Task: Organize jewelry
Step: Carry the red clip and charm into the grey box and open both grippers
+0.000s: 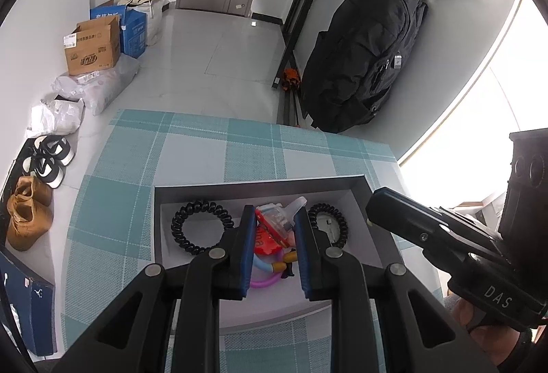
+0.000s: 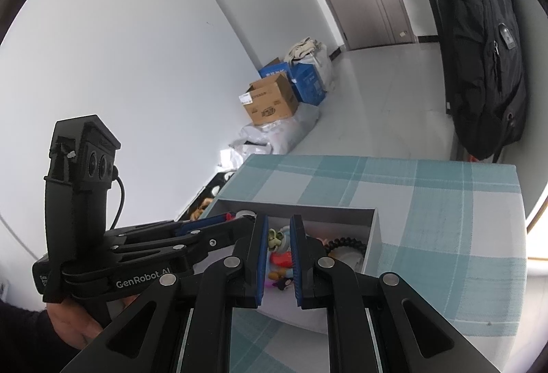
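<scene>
A grey open box [image 1: 257, 183] sits on the checked tablecloth. It holds a black spiral hair tie [image 1: 200, 226] at its left, a second spiral tie [image 1: 328, 224] at its right, and pink and blue rings [image 1: 263, 284] near its front. My left gripper [image 1: 275, 210] hangs over the box's middle, its blue pads closed on a red and clear item [image 1: 274, 222]. My right gripper [image 2: 278, 219] is shut and empty, just above the box's near side. In the right wrist view the left gripper [image 2: 236, 219] reaches in from the left. A small green charm [image 2: 275, 238] lies in the box.
The table's far edge [image 1: 239, 119] drops to a tiled floor. A black backpack [image 1: 363, 58] leans on the right wall. Cardboard boxes [image 1: 92, 48], plastic bags and shoes [image 1: 30, 212] line the left wall. A person's hand [image 2: 72, 321] holds the left gripper's handle.
</scene>
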Tool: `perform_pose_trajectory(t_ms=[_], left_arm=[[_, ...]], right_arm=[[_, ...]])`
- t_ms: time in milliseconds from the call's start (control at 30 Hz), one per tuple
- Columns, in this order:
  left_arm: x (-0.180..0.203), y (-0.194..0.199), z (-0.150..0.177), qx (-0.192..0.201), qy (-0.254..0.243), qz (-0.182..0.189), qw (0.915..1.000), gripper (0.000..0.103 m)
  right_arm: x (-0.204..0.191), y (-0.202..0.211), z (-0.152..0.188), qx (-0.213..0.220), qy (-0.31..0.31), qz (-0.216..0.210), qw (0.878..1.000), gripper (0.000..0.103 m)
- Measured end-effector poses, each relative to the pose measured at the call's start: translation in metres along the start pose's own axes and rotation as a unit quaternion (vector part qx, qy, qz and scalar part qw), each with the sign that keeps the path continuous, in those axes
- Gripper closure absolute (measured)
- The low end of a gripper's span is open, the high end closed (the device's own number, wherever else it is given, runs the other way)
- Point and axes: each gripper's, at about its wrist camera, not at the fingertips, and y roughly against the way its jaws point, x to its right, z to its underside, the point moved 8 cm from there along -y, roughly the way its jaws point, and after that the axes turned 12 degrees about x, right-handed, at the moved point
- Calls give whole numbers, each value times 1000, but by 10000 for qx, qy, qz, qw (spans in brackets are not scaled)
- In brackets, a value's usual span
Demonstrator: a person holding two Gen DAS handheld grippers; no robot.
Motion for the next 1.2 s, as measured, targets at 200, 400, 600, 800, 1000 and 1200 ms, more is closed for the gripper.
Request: perform_pose_trajectory(t_ms=[200,400,600,800,1000,1200], left_arm=[[2,1,0,31,17,24,10000,86],[4,2,-1,54,128,223,9997,85],[5,2,-2,54,312,377,9988,64],[1,3,-3,130,292,209,9993,51],[0,3,-3,200,128,-96,9997,51],[-4,11,-5,416,-91,-499,9978,40]], right_arm=[[-1,-1,1,-2,-9,-12,10000,91],[2,-1,1,35,-56,20,10000,88],[6,8,-6,286,-104,118,9995,60],[15,16,-13,442,-201,272,9985,44],[18,19,-14,471,-199,381,9980,24],[14,23,-11,497,-24,487,9976,12]])
